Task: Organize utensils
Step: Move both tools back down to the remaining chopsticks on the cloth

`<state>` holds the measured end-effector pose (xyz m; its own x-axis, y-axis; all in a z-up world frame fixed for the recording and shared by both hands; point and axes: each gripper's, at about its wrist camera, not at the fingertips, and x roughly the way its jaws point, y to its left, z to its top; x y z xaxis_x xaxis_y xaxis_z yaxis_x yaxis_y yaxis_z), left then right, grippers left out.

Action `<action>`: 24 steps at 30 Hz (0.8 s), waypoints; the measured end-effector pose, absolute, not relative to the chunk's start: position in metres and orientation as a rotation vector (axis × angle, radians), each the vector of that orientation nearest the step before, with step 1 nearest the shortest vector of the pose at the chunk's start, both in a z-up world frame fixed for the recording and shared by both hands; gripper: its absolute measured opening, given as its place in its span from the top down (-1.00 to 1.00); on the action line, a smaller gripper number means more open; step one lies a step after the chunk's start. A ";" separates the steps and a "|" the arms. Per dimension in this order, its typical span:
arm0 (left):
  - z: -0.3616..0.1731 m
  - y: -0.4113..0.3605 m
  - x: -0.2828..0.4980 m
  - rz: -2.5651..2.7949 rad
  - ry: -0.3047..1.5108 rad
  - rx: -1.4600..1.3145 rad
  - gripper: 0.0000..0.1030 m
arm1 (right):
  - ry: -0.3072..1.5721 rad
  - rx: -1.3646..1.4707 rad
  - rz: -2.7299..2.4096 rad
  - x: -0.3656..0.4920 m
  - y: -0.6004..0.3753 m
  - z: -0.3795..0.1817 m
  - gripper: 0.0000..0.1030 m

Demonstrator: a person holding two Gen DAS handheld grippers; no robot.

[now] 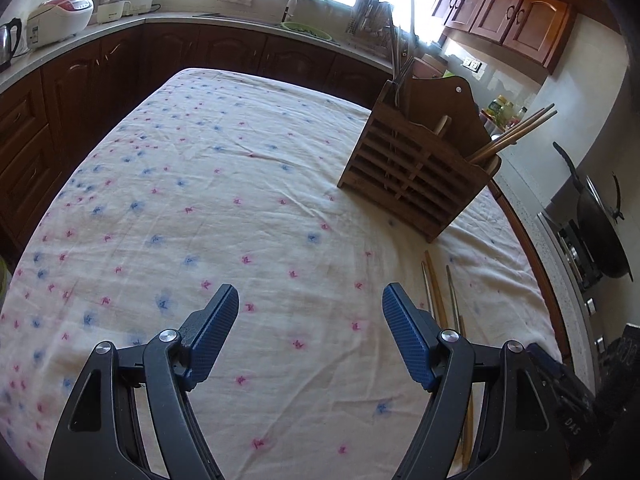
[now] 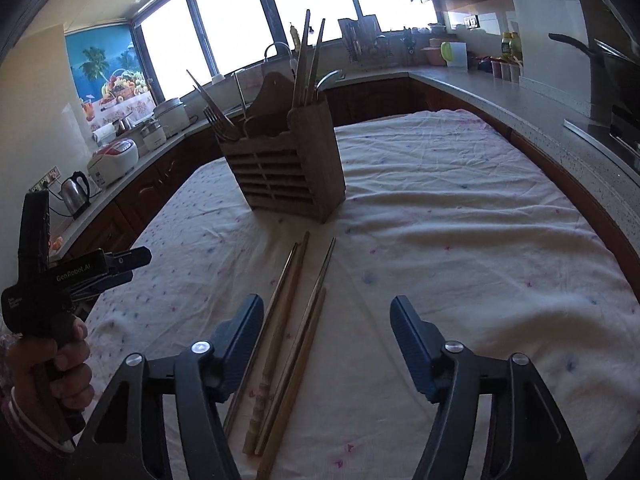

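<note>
Left gripper apart above bare tablecloth, right gripper apart over chopsticks, holder beyond.

Bright daylight pours through a long row of windows above a pale countertop that wraps around the kitchen. Dark wooden base cabinets run beneath it, lighter wall cabinets hang at the right, and a tropical beach poster covers one wall.

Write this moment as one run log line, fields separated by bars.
left gripper: open, empty | right gripper: open over chopsticks | wooden holder: upright on tablecloth
</note>
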<state>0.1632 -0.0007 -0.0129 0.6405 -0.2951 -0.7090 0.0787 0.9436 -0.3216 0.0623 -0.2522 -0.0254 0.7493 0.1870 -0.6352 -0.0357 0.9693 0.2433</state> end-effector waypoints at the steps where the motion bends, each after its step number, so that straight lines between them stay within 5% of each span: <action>1: -0.014 -0.002 0.162 -0.218 0.856 -0.271 -0.47 | 0.739 0.223 0.130 0.063 -0.250 -0.031 -0.03; 7: -0.017 -0.020 0.161 -0.252 0.886 -0.238 -0.48 | 0.847 0.189 0.182 0.068 -0.231 -0.056 0.39; 9: -0.017 -0.030 0.161 -0.271 0.897 -0.211 -0.47 | 0.883 0.160 0.172 0.070 -0.226 -0.065 0.73; 12: -0.019 -0.050 0.163 -0.305 0.921 -0.157 -0.47 | 0.881 0.137 0.143 0.069 -0.229 -0.068 0.92; 17: -0.028 -0.086 0.171 -0.346 0.954 -0.066 -0.48 | 0.897 0.191 0.084 0.073 -0.258 -0.070 1.00; 19: -0.033 -0.097 0.175 -0.361 0.971 -0.052 -0.47 | 0.881 0.269 0.118 0.074 -0.266 -0.065 0.85; 24: -0.046 -0.120 0.181 -0.390 1.012 0.016 -0.46 | 0.858 0.257 0.162 0.073 -0.256 -0.058 0.85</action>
<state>0.1807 -0.1195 -0.0459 0.4672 -0.3101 -0.8280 0.3253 0.9311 -0.1652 0.0730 -0.2556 -0.0581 0.6448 0.2432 -0.7247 -0.0372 0.9569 0.2880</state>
